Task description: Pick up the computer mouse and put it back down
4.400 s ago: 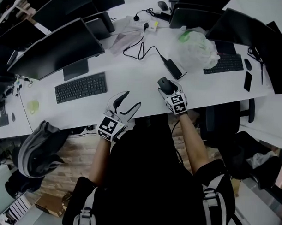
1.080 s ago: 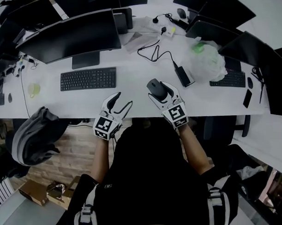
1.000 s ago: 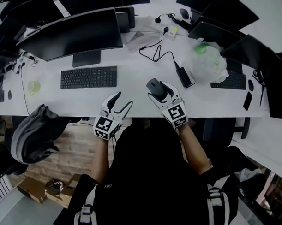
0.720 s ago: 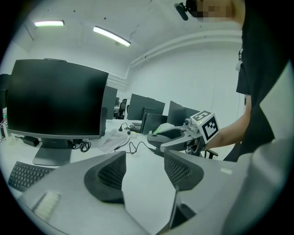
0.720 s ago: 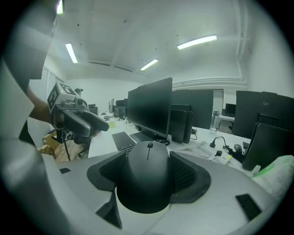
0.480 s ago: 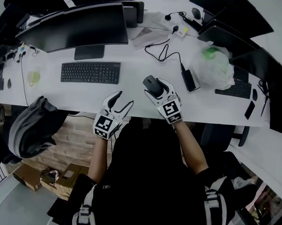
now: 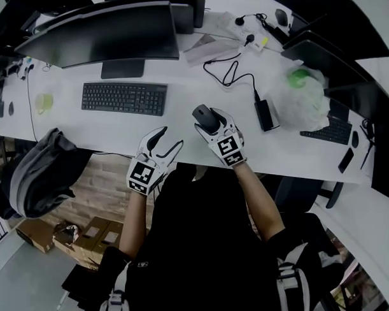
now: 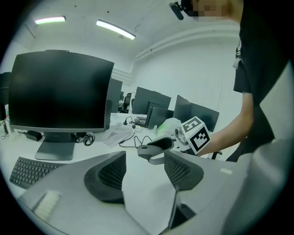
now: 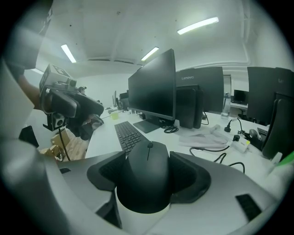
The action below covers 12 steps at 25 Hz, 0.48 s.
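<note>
A black computer mouse (image 7: 203, 115) sits between the jaws of my right gripper (image 7: 210, 122), which is shut on its sides. In the right gripper view the mouse (image 9: 148, 174) fills the gap, both pads (image 9: 108, 176) pressed against it, its wheel pointing away from me. It hangs low over the white desk (image 7: 182, 135); I cannot tell whether it touches. My left gripper (image 7: 170, 137) hovers at the desk's front edge, left of the mouse, open with nothing between its fingers. From the left gripper view I see the mouse (image 8: 155, 146) beyond that gripper's (image 8: 143, 172) open jaws.
A black keyboard (image 7: 124, 97) lies left of the mouse below a large monitor (image 7: 97, 32). A charger brick (image 7: 266, 114) with its cable and a plastic bag (image 7: 302, 98) lie to the right. A grey backpack (image 7: 37, 178) rests on the floor at the left.
My right gripper has come down toward the desk with the mouse and shifted a little left, away from the charger brick. The left gripper has sunk slightly.
</note>
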{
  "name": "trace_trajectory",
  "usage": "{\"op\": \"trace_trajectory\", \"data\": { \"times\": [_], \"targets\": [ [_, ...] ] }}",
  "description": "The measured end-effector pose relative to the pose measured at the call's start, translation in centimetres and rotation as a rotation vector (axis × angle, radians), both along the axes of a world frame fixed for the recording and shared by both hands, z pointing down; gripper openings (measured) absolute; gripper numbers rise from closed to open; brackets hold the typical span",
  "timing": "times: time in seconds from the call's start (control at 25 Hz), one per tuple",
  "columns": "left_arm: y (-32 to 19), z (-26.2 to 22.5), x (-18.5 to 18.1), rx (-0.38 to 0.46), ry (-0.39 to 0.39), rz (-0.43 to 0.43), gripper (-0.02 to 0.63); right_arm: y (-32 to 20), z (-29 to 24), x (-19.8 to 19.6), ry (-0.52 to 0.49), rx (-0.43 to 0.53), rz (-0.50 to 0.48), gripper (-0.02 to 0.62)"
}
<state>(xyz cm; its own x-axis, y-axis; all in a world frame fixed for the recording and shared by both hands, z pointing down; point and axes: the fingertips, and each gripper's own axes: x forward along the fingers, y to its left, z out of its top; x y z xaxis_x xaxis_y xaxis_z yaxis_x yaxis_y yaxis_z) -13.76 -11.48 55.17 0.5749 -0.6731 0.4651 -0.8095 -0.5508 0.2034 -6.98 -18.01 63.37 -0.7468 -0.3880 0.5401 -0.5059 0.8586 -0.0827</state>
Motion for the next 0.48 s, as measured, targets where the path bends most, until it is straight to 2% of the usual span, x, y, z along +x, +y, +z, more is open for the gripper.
{"op": "trace_trajectory", "data": {
  "times": [0.48],
  "targets": [
    [-0.8, 2.0, 0.2, -0.051, -0.009, -0.031, 0.245, -2.2, 6.2, -1.6, 0.082, -0.068, 0.001, 0.301]
  ]
}}
